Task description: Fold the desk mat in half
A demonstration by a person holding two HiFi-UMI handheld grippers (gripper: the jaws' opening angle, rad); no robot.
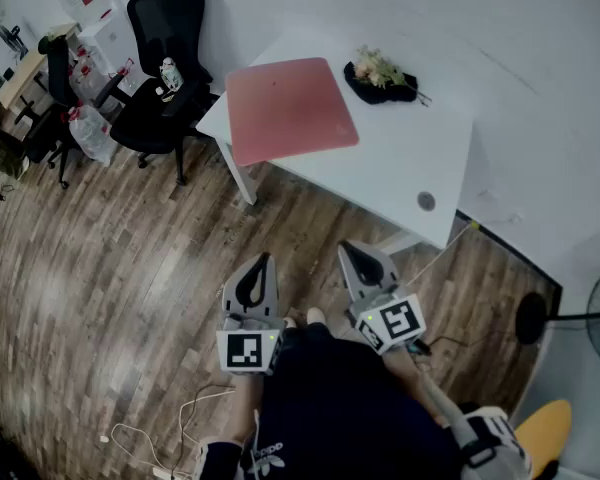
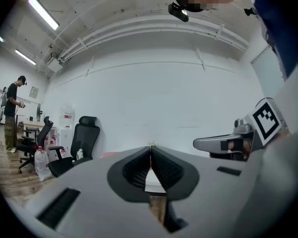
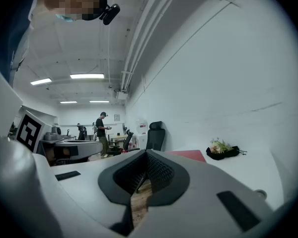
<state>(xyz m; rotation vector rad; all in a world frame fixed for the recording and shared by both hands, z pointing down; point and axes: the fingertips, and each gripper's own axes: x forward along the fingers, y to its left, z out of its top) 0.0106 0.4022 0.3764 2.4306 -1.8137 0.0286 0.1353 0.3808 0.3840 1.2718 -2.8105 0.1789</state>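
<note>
- The pink rectangular desk mat lies flat and unfolded on the white worktop, at its left end in the head view.
- The left gripper has its jaws closed together, nothing between them.
- The right gripper likewise: jaws closed, empty.
- Both hang above the wooden floor, well apart from the mat.

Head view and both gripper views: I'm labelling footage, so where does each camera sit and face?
Head view: on the person's head, looking steeply down at table, pink desk mat, floor; shows left gripper, right gripper, dark clothing.
Left gripper view: on that gripper, facing wall and office chair; own jaws together, right gripper alongside.
Right gripper view: on that gripper, facing table and flowers; own jaws together.
All share the desk mat and office chair.
</note>
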